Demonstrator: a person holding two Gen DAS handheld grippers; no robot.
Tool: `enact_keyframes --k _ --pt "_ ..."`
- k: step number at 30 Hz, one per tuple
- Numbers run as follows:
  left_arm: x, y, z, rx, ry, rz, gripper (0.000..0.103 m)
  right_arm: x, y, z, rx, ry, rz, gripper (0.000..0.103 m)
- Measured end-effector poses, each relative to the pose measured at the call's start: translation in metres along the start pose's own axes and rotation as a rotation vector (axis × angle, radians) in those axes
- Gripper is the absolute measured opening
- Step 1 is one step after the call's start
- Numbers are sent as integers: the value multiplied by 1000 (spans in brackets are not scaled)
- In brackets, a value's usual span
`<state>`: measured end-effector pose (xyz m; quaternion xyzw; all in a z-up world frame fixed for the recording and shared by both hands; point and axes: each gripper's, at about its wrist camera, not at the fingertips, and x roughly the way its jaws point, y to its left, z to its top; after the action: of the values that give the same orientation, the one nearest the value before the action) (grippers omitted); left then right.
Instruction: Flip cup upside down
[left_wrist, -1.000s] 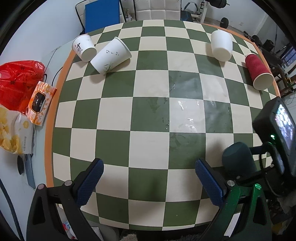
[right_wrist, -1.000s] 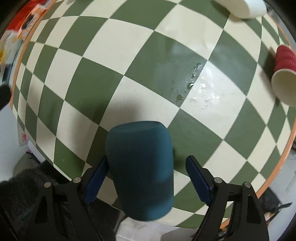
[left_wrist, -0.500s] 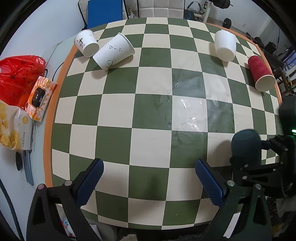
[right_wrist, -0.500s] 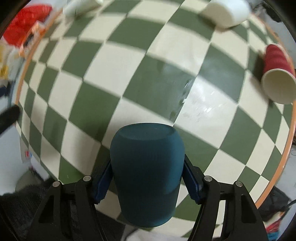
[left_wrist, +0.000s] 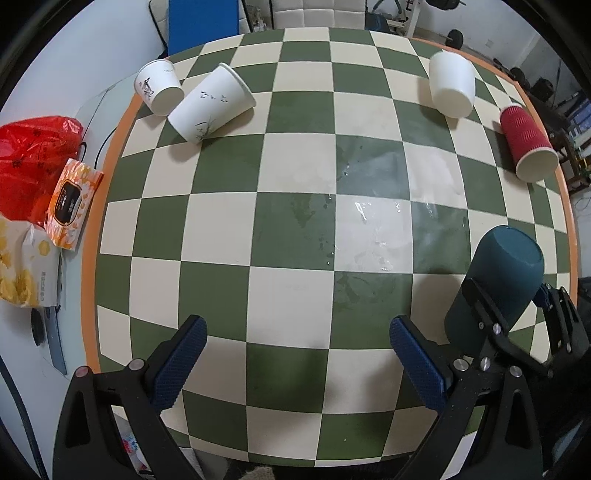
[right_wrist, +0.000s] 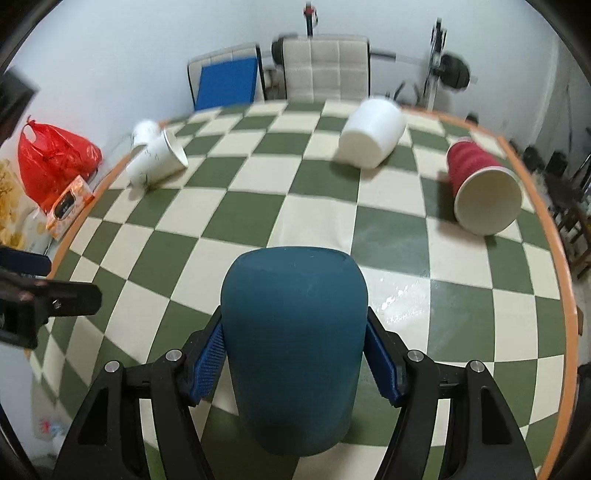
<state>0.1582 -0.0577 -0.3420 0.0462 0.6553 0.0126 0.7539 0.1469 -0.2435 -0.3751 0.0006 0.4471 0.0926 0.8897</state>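
My right gripper (right_wrist: 295, 365) is shut on a dark teal cup (right_wrist: 295, 343), its blue pads pressing both sides. The cup's closed base points forward, away from the camera, and its mouth is hidden. In the left wrist view the teal cup (left_wrist: 498, 284) is tilted above the table's near right corner, held by the right gripper (left_wrist: 506, 317). My left gripper (left_wrist: 295, 362) is open and empty over the near edge of the green-and-cream checkered table (left_wrist: 295, 229).
Two white printed cups (left_wrist: 214, 103) lie on their sides at the far left, a plain white cup (left_wrist: 452, 83) and a red cup (left_wrist: 528, 144) at the far right. A wet patch (left_wrist: 376, 229) is mid-table. Red bag (left_wrist: 33, 162) and packets lie left of it.
My right gripper closed on the teal cup, lifted it and tilted it so the view swung from looking down at the table to looking level across it. The left gripper stayed open.
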Motion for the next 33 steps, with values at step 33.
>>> enact_keyframes --k 33 --pt "-52 -6 -26 95 -101 -32 101 -62 9 -11 176 238 -116 93"
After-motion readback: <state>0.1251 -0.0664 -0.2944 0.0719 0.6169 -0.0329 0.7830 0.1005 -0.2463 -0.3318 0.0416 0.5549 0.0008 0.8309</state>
